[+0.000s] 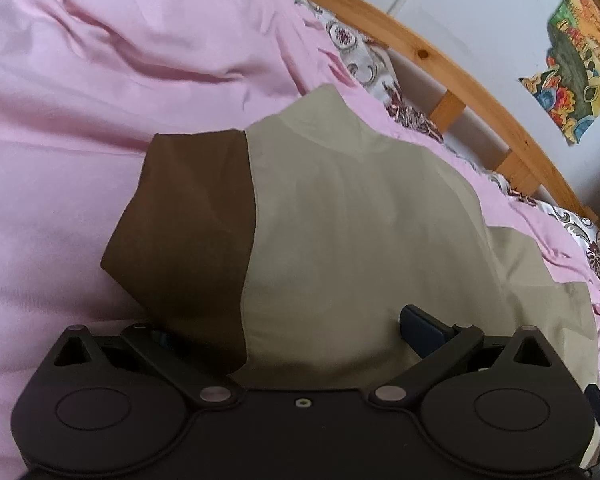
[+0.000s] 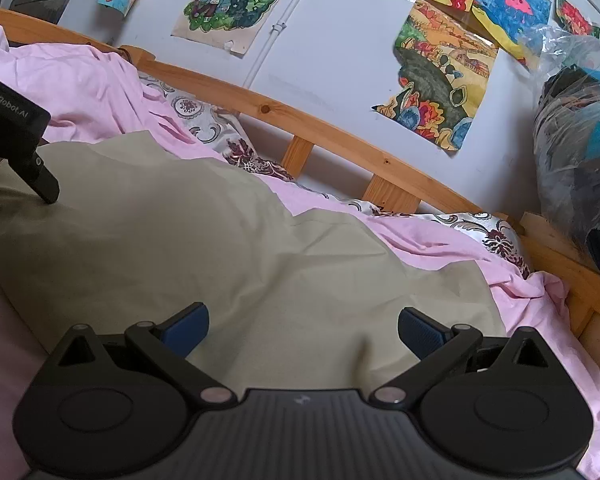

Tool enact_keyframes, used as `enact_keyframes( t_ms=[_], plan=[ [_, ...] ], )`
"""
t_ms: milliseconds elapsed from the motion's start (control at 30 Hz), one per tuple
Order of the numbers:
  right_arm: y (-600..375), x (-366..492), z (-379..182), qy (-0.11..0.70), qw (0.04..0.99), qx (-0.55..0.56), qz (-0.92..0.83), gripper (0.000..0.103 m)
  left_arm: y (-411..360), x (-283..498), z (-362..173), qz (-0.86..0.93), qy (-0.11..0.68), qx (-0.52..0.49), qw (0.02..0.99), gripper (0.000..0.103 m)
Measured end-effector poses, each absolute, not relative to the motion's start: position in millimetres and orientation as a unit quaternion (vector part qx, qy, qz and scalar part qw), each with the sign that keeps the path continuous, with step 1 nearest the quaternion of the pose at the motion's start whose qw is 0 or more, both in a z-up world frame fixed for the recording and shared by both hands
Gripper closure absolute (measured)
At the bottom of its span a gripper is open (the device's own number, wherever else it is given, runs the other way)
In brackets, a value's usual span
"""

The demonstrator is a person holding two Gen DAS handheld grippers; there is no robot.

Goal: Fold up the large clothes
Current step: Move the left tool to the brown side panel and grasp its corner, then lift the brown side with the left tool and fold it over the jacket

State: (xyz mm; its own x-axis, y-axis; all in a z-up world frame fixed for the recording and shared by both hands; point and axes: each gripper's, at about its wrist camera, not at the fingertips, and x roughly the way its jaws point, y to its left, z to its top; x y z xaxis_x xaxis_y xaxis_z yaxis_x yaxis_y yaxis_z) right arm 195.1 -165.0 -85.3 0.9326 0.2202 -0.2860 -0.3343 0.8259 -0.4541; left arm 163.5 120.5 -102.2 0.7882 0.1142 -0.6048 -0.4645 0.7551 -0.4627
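A: Start w/ the tongs. What's the left gripper (image 1: 292, 328) doing?

B: I see its fingers spread wide in the left wrist view. The right blue pad (image 1: 422, 326) shows clearly on top of the cloth; the left one is mostly buried under a fold, just a sliver of blue visible. Cloth bunches up btwn the fingers, but they're not pinching it, so I call it released.

A: And the right gripper (image 2: 302, 330)?

B: Also released. Both blue pads show in the right wrist view, well apart, resting over the beige fabric w/ nothing squeezed btwn them.

A: Where's the garment (image 1: 340, 220)?

B: Lying on the bed, on a pink sheet (image 1: 100, 100). It's beige w/ a brown sleeve (image 1: 188, 220) on the left side in the left wrist view, collar end pointing toward the far rail. Looks partly folded, a few soft creases. From the right wrist cam I see only the beige part, and the left gripper's body sits at that view's left edge, tip touching the cloth.

A: Around it?

B: A patterned pillow or cover (image 2: 204, 120) peeks out by the wooden bed rail (image 2: 340, 128). Behind that a pale wall w/ colourful drawings (image 2: 440, 80). A plastic bag of dark stuff (image 2: 580, 140) sits at the far right
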Motion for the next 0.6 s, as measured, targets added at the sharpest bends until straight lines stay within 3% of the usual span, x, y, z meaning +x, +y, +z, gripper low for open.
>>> enact_keyframes(
  t_ms=[100,167,300,367,433,600],
  plan=[
    [-164,195,-85,0.112,0.949,-0.255,0.147,0.0,118,157,-98,0.202,0.267,-0.31,0.89,0.024],
    [-165,195,-85,0.113,0.949,-0.254,0.147,0.0,120,154,-96,0.218,0.258,-0.313,0.888,0.046],
    [-166,195,-82,0.115,0.951,-0.247,0.149,0.0,123,153,-88,0.229,0.248,-0.307,0.89,0.071],
    [-167,195,-79,0.117,0.951,-0.243,0.149,0.0,119,154,-79,0.232,0.246,-0.29,0.895,0.088],
    [-168,196,-76,0.12,0.951,-0.243,0.146,0.0,113,153,-65,0.215,0.231,-0.266,0.911,0.096],
    [-173,200,-72,0.136,0.949,-0.245,0.142,0.0,76,155,-15,0.117,0.167,-0.157,0.966,0.099]
  ],
)
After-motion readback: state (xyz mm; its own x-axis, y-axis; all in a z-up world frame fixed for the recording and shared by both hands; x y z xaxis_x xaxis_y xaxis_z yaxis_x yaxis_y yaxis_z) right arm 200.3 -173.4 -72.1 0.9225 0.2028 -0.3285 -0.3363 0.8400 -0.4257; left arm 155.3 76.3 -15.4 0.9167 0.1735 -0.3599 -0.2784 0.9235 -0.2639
